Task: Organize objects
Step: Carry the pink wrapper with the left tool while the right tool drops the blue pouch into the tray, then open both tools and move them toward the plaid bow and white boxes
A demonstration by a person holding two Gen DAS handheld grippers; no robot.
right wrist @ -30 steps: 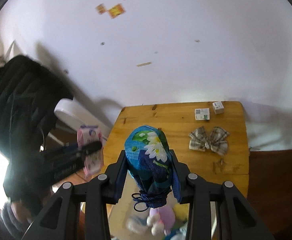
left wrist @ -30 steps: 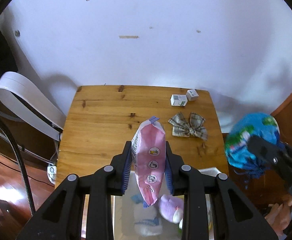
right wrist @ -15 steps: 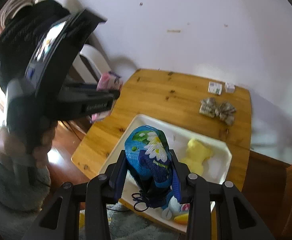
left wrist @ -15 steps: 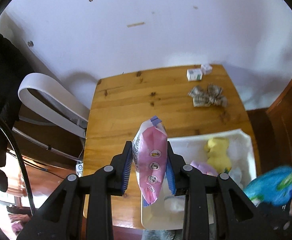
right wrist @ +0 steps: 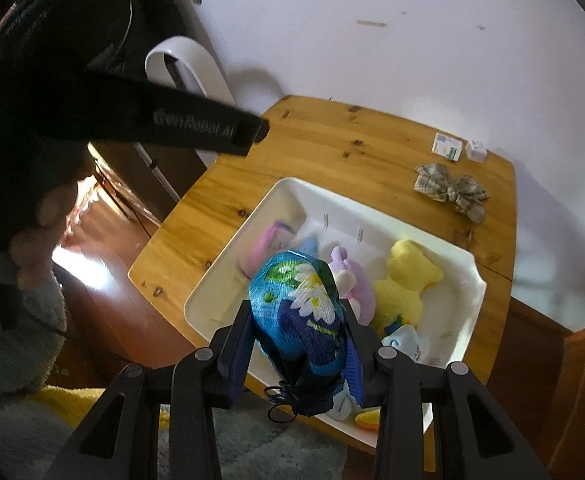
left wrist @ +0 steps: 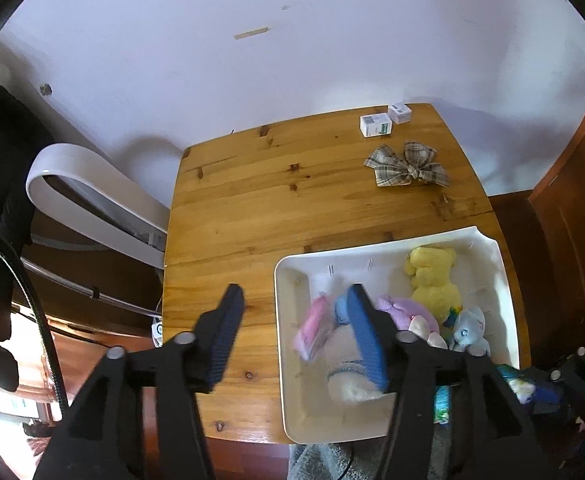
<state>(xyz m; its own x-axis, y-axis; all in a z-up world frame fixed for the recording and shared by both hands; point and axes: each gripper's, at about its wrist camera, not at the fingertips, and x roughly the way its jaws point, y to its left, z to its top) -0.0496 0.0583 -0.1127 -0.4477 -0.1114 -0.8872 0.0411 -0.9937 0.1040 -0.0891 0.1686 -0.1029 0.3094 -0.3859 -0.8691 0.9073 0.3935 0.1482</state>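
One white tray (left wrist: 492,248) sat on one wooden table (left wrist: 252,200). In the tray lay one pink packet (left wrist: 312,328), one yellow plush toy (left wrist: 432,280), one purple plush toy (left wrist: 404,308) and one light blue plush toy (left wrist: 470,326). Beyond the tray, on the table, there were two small white boxes (left wrist: 376,125) and one checked bow (left wrist: 406,165). One blue flowered pouch (right wrist: 300,308) was above the tray.

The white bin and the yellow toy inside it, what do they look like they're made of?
White bin: probably moulded plastic; smooth, slightly glossy walls, rounded rim. Yellow toy: plush fabric, matte and fuzzy, with soft stuffed contours.
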